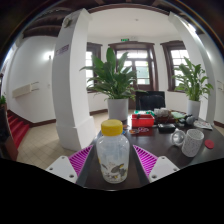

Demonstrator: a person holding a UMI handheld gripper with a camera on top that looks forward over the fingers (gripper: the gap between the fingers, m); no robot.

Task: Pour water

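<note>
A clear plastic bottle [112, 160] with a yellow cap and a printed label stands upright between my fingers. My gripper [113, 150] is shut on it, the pink pads [82, 160] pressing its two sides. It is over the near part of a dark table [165, 172]; I cannot tell whether its base touches the top. A white cup [193, 142] stands on the table ahead and to the right of the fingers, apart from the bottle.
A small glass [178, 136] sits next to the cup. Red and dark items [146, 122] crowd the table's far side. A white pillar [72, 80] rises to the left, and potted plants [118, 82] stand by the windows beyond.
</note>
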